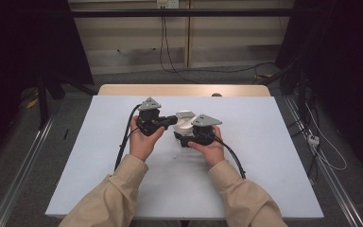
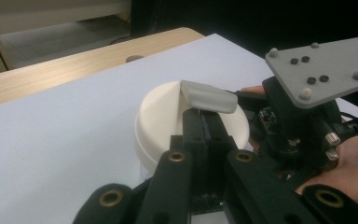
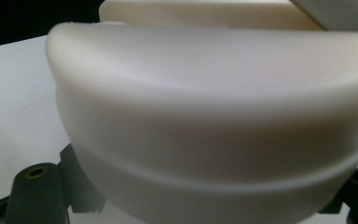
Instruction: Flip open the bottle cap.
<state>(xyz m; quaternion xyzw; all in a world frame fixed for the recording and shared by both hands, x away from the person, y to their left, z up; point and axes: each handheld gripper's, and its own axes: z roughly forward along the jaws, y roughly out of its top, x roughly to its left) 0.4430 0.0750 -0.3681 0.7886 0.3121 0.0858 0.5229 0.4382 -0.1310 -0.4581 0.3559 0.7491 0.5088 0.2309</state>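
Cream lidded container (image 1: 185, 121) sits mid-tabletop, slightly toward far edge. Right gripper (image 1: 185, 137) clamps container body from near side. Left gripper (image 2: 204, 116), jaws pressed together, pinches grey lid tab (image 2: 209, 96). Judgement: peel tab upward slowly, right grip firm, base flat against tabletop.

A white sheet (image 1: 264, 156) covers most of a wooden table (image 1: 184, 90), and only a strip of wood stays bare along the far edge. A small dark round mark (image 1: 216, 95) sits on that strip. Behind the table, black cables (image 1: 170, 61) hang down the pale wall and run over the grey floor (image 1: 137, 78). A white power strip (image 1: 314, 139) lies on the floor at the right.
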